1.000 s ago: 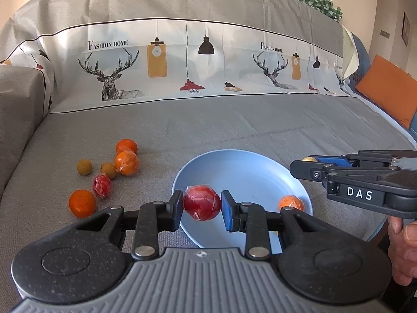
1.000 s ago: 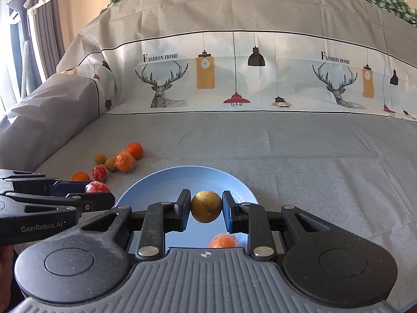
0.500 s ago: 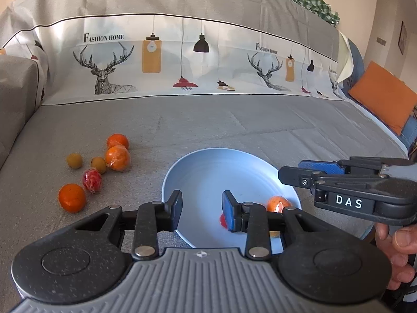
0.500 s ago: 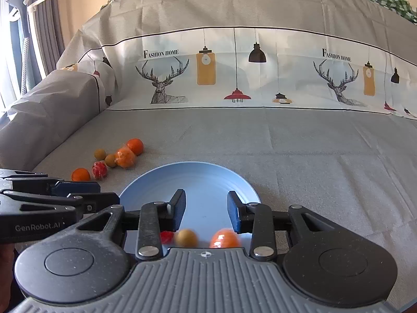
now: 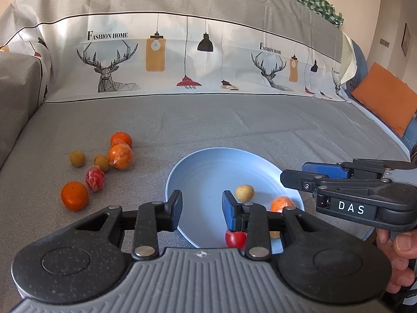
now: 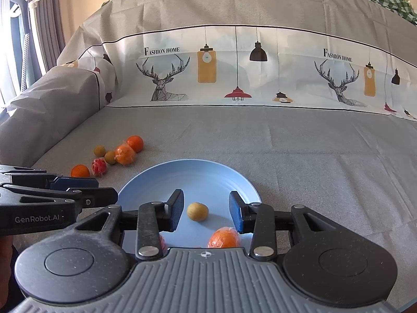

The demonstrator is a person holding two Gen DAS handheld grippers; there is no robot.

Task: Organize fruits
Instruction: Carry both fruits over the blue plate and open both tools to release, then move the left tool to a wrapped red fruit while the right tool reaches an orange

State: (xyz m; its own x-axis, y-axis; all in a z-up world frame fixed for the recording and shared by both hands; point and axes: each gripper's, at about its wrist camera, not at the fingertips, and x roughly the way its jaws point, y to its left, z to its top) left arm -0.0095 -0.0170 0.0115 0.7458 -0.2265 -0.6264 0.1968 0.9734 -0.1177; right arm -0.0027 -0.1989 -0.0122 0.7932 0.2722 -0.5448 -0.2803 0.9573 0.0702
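Left jaws: left gripper apart, nothing between, only bare blue plate behind the gap.
Right jaws: right gripper opening, apart; small tan fruit seen in the gap but lying free on the plate, not pressed by the pads.
Only in left view: red fruit at the near rim of the plate, low beside the right finger; right gripper from the side, with the mark "DAS"; a hand under it; orange cushion far right.
Only in right view: left gripper from the side, with the mark "GenRobot.AI"; curtain at far left.
In both: wrapped orange fruit on the plate near the tan one; loose group of six fruits on the grey sofa cover, left of the plate, well apart from both grippers.
Hidden or cut off: red fruit in right view only a sliver behind the left finger; wrapped orange half covered by the gripper body; near rim of plate covered in both views.
Pose: both grippers tilted downward over the near side of the plate, side by side, not touching.
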